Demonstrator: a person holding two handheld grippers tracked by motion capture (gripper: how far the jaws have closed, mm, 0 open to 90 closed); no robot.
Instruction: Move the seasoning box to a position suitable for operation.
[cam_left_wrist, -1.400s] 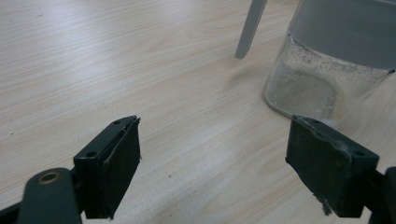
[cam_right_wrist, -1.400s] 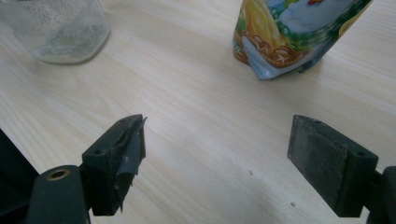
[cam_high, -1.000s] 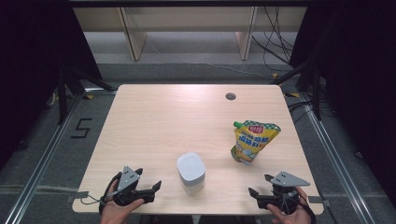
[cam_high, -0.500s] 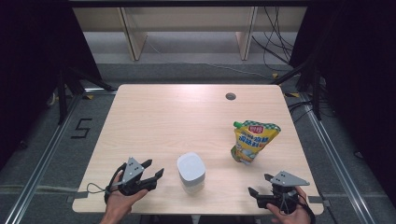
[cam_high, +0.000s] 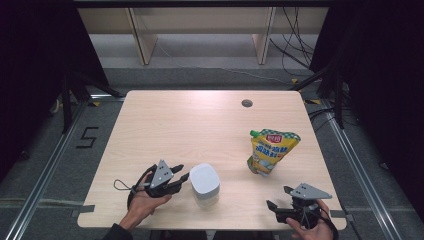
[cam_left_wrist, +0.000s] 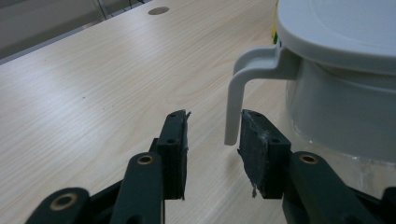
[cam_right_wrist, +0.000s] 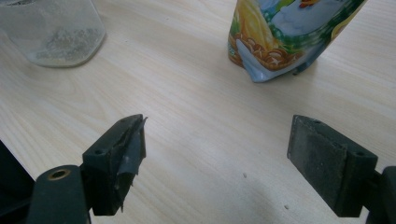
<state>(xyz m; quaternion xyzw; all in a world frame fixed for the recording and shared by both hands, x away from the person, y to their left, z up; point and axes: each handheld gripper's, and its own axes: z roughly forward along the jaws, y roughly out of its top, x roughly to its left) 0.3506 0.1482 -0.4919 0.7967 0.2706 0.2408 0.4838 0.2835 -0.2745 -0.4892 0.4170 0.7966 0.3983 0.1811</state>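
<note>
While closing with the left gripper (cam_left_wrist: 212, 140) around the thin white handle (cam_left_wrist: 233, 102), just half shut, not pinching yet. Right gripper (cam_right_wrist: 217, 144) wide open, holding nothing. Could slip off that skinny handle, or tip the jar (cam_high: 204, 182), if pulled sideways too fast. Jar near the front middle of the counter (cam_high: 200, 125), standing up, long way up and down, handle pointing at the left gripper.

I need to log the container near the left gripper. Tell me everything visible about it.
The container stands upright near the table's front edge. It has a clear body with pale grains at the bottom and a light grey, rounded-square lid. A grey tab hangs from the lid; its tip sits between the left gripper's jaws, which have just been closing, near one pad.
</note>
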